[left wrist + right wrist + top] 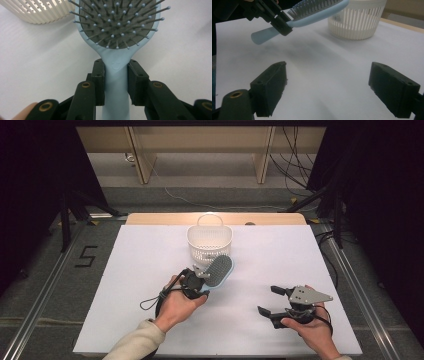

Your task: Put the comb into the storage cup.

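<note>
So my left tool (115,75) is pinching the brush (117,45) by its handle, bristles up, holding it off the desk (150,270) just in front of the basket (209,240). My right tool (332,87) is spread wide with nothing in it, well apart on the right.

Between the black jaws of the left gripper (116,75) sits a pale blue hairbrush (117,62), its pad dark grey with blue-tipped bristles. Beyond the jaws stands a white, perhaps cream, slatted basket (210,240) on a white table (140,270).
</note>
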`<state>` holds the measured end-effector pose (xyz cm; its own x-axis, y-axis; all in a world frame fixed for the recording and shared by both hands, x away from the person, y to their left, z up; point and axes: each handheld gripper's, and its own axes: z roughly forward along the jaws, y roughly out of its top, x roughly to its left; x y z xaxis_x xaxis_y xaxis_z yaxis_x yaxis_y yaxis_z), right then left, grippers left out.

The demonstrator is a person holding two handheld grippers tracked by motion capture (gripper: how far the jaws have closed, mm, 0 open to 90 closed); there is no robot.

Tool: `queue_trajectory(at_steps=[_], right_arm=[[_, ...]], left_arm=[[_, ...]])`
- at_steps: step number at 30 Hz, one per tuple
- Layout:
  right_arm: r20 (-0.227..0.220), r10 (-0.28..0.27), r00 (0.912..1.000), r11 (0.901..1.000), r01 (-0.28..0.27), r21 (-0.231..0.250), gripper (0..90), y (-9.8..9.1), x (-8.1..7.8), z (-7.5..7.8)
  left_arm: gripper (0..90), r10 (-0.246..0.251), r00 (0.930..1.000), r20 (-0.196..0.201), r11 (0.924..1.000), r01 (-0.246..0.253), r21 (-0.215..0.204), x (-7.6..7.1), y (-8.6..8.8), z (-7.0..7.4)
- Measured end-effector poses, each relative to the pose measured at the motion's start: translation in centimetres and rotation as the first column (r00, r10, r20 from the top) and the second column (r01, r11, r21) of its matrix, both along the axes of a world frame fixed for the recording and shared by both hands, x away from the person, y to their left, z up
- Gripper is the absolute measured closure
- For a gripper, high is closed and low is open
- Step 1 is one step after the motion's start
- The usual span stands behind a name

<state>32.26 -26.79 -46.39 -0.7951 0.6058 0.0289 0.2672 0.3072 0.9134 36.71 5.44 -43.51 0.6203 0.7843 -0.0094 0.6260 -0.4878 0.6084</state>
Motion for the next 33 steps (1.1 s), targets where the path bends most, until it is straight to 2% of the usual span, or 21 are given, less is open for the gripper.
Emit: queue_trajectory(at_steps=[8,33], right_arm=[[-0.001,-0.001,1.0000,1.0000,0.001,0.000,15.8,0.0,0.0,0.0],[-0.001,-0.002,1.0000,1.0000,0.002,0.004,15.8,0.0,0.0,0.0]], left_arm=[[69.9,0.001,1.0000,0.006,1.0000,-0.001,-0.008,0.2,0.4,0.1],[69.9,0.020,0.9959,0.088,0.9967,-0.013,-0.080,0.4,1.1,1.1]])
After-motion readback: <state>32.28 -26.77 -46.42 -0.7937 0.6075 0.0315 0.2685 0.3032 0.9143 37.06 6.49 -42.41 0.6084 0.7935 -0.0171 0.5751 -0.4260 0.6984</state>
